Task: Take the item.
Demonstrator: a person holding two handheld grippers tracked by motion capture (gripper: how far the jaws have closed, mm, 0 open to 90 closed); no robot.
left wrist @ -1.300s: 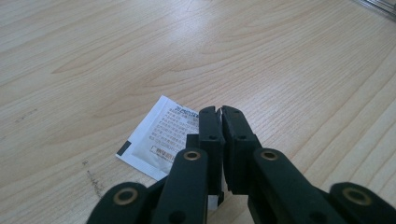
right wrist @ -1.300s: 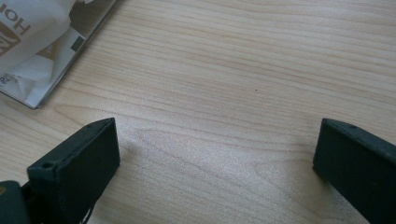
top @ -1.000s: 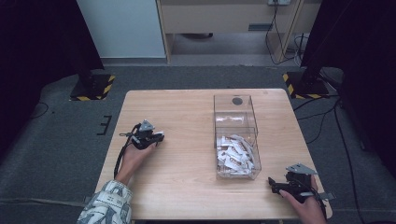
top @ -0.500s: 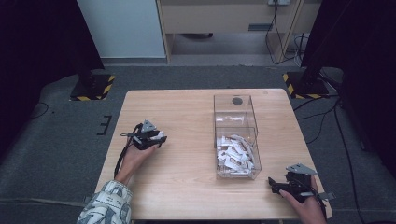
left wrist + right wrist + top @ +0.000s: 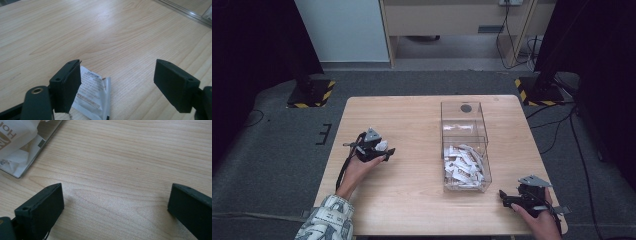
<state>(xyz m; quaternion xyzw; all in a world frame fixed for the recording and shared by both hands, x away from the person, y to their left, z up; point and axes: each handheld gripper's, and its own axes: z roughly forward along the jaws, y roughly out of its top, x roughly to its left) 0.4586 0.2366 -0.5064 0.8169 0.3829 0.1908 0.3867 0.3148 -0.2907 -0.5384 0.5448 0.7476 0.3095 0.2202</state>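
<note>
Pale wooden table point(image 5: 412, 200), frame centre, carrying a clear box point(image 5: 464, 147) of white sachets. Left gripper point(image 5: 117, 82), jaws spread wide and holding nothing, stands over one sachet point(image 5: 93, 93) lying beside its left jaw at lower left, long axis running away from the camera. Right gripper point(image 5: 507, 199), likewise released, rests well apart at lower right.

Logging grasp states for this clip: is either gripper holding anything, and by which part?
Nothing is held. The left gripper is open, a white sachet lying on the table beside one jaw. The right gripper is open over bare wood.
</note>
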